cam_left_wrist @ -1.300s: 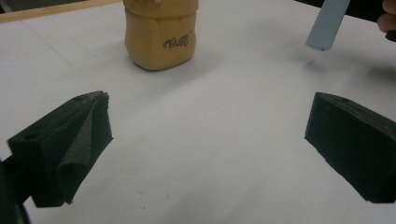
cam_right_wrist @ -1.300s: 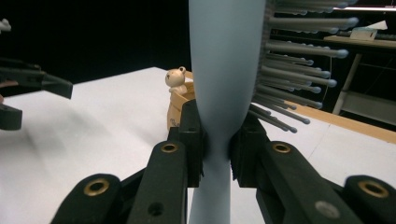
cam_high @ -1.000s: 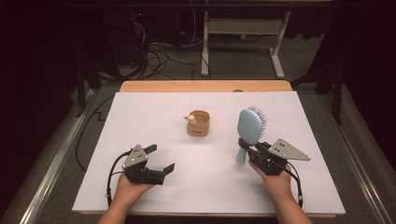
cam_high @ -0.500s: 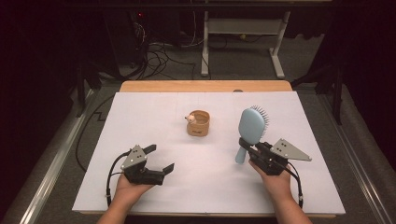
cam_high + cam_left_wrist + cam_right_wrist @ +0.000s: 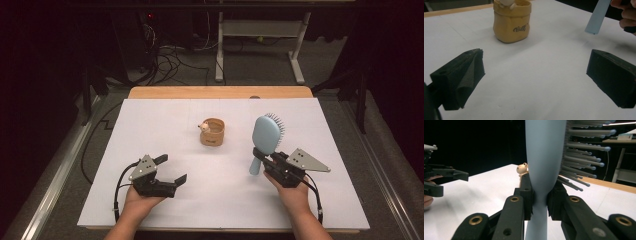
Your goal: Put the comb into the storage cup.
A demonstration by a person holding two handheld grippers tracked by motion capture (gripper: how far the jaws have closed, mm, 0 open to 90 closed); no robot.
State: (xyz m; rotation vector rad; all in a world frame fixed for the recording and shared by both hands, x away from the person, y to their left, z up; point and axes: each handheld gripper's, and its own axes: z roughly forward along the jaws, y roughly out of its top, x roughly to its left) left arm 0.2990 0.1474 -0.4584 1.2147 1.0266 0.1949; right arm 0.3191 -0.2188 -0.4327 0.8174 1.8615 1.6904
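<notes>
A light blue hairbrush [image 5: 265, 135] stands tilted above the white table at the right, bristles facing right. My right gripper [image 5: 263, 159] is shut on its handle, and in the right gripper view the pads [image 5: 527, 195] press the hairbrush neck [image 5: 541, 182] from both sides. A small tan pouch-shaped cup [image 5: 213, 132] with a little pale figure at its rim sits mid-table; it reads as a tan pouch [image 5: 512, 21] ahead of my left gripper [image 5: 534, 77]. My left gripper [image 5: 171, 169] rests low at the near left, open, nothing between its jaws.
The white sheet [image 5: 165, 125] covers the table, with a wooden edge [image 5: 220, 92] at the far side. Beyond the table lie cables [image 5: 165, 55] and a white desk frame [image 5: 260, 35] on the floor.
</notes>
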